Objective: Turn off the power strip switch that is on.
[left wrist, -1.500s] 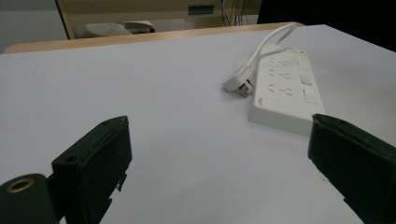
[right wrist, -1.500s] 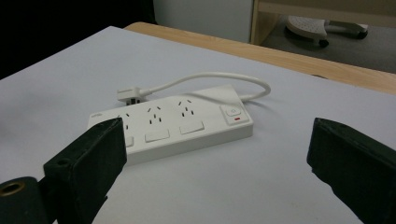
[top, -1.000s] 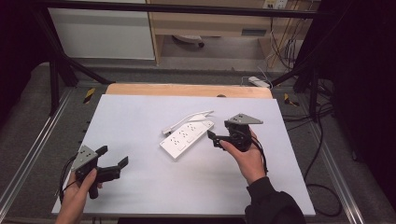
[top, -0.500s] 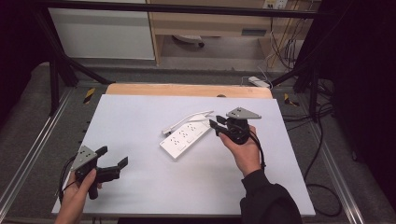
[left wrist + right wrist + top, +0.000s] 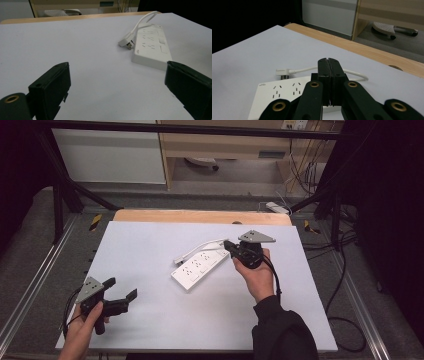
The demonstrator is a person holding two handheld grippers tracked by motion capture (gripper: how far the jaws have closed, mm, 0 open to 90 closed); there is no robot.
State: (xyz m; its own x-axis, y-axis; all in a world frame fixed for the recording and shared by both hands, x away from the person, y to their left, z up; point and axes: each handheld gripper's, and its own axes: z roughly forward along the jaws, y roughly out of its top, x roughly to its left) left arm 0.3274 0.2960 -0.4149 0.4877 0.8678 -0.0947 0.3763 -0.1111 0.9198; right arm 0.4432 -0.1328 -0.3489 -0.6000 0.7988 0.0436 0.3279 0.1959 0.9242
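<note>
A white power strip point(image 5: 198, 268) lies at the middle of the white table top point(image 5: 150, 250), its cable looped behind it and ending in a white plug point(image 5: 178, 261). My right gripper point(image 5: 229, 245) hovers at the strip's far right end, jaws pressed together with nothing between them; the strip point(image 5: 284, 96) and plug point(image 5: 281, 72) show just beyond those jaws. My left gripper point(image 5: 121, 289) rests near the front left corner, open wide and empty, facing the strip point(image 5: 152, 47) and its plug point(image 5: 127, 40) from a distance.
A wooden edge point(image 5: 200, 216) borders the far side of the table. Behind it are a white cabinet point(image 5: 110, 150) and a wooden shelf unit point(image 5: 235, 145). Metal rails point(image 5: 30, 285) run along both sides, and cables point(image 5: 345, 270) hang at the right.
My right gripper has moved a little away from me and to the left, over the strip's far right end. The left gripper has stayed in place.
</note>
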